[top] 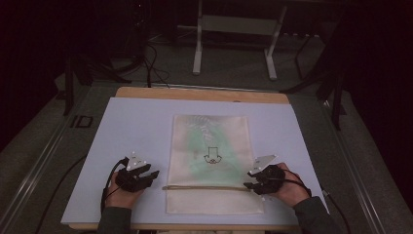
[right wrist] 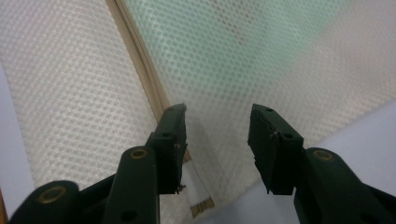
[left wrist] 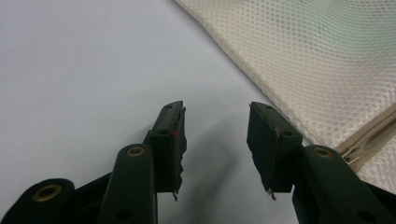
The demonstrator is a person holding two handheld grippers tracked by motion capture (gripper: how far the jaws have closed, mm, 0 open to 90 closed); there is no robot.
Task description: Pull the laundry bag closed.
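From the high view, a white mesh bag (top: 210, 163) lies flat in the middle of the pale blue mat (top: 126, 126), something green showing through its netting and a tan zipper strip (top: 204, 187) running across its near end. The left gripper (top: 152, 174) sits just off the bag's left edge, and the right gripper (top: 249, 183) is parked at the right end of the zipper. That looks like a bracketing stance to me: one tool on each side so the bag can be steadied while the zipper is worked.

Over to the left gripper view: the left gripper (left wrist: 215, 140) has its jaws spread wide with bare mat between them, gripping nothing. The mesh bag (left wrist: 317, 60) fills the upper right, and the zipper's end (left wrist: 369, 137) pokes out just beside the right-hand jaw. Near, but not touching, as far as I can tell. It seems to wait there, ready to pin the bag's edge.

Now the right gripper view: the right gripper (right wrist: 217, 140) hovers over the mesh bag (right wrist: 261, 51), jaws apart, nothing pinched. The zipper strip (right wrist: 140, 60) runs down behind the left-hand jaw, and its tab end (right wrist: 201, 205) shows at the bottom. I read that placement as lining up on the zipper's end, where a pull would start.
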